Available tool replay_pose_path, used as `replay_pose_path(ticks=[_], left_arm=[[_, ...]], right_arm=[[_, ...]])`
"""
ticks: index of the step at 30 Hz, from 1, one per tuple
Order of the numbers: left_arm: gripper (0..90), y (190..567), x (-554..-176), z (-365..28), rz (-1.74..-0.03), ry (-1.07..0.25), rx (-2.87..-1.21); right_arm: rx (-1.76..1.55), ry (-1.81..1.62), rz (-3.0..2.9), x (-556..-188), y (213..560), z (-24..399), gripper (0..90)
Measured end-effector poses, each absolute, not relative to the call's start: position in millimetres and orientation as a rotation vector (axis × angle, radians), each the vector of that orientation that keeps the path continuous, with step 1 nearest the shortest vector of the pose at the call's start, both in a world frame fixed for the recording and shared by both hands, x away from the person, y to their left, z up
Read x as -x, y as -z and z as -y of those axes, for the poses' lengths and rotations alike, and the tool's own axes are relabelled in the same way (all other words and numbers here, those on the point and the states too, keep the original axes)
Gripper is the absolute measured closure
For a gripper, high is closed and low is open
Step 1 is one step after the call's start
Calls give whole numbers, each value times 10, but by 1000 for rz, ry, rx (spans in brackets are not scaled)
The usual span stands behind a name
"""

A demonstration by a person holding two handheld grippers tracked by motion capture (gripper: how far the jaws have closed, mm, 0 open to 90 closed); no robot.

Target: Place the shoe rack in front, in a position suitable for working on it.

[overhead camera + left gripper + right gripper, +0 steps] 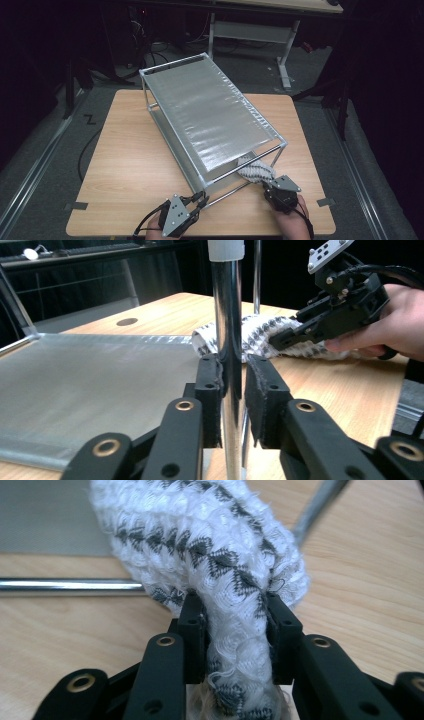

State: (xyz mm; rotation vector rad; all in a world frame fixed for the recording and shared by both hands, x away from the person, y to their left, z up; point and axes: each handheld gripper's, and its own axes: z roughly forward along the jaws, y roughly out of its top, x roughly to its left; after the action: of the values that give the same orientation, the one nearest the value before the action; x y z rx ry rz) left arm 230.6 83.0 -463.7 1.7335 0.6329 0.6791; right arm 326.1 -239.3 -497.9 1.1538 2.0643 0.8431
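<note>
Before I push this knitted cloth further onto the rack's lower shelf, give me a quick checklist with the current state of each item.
1. Right gripper has the knitted cloth between its pads: ok, cloth bulges between both jaws.
2. Left gripper steadies the rack's corner post: ok, jaws sit either side of it; one pad touches, a thin gap shows at the other.
3. Cloth past the lower front rail: not ok, it still lies across the rail.
4. Lower shelf free to take the cloth: ok.
5. Rack sits flat on the table: cannot tell.
</note>
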Motion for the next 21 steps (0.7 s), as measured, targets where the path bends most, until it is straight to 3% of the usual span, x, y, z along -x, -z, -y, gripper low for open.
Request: replay_pose_path(ticks=[21], left_arm=[[792, 4643, -2337, -856, -611, -634, -1734]], right_arm=[[-754, -1072, -2447, -2761, 5022, 1515, 712]])
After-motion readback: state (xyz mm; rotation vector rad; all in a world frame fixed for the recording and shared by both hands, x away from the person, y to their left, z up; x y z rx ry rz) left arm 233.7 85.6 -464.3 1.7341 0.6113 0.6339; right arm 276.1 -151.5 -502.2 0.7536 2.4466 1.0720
